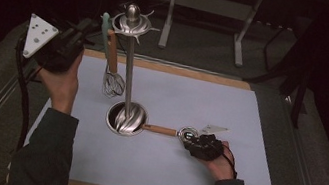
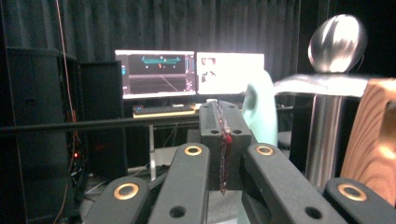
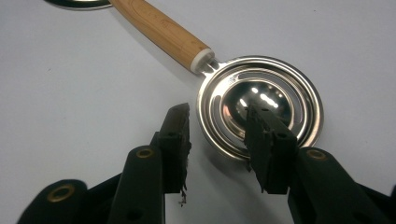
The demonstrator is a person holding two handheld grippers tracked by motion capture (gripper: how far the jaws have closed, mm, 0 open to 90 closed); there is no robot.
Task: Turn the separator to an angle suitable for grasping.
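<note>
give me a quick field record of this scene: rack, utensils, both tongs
rack: steel stand upright on white mat, round base
hanging: whisk with wooden handle, from top ring
on mat: wooden-handled round strainer spoon, lying flat, handle toward base
right tongs: open, one jaw over spoon bowl, one beside its rim
left tongs: shut, empty, raised near rack top

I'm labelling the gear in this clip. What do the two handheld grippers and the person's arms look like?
Both grippers are black. The left gripper carries a pale grey three-cornered plate with dark holes and trails a thick black cable. The right gripper has brass-coloured rivets on its black jaw links, a similar pale plate and a thin black cable. The person wears dark long sleeves.
</note>
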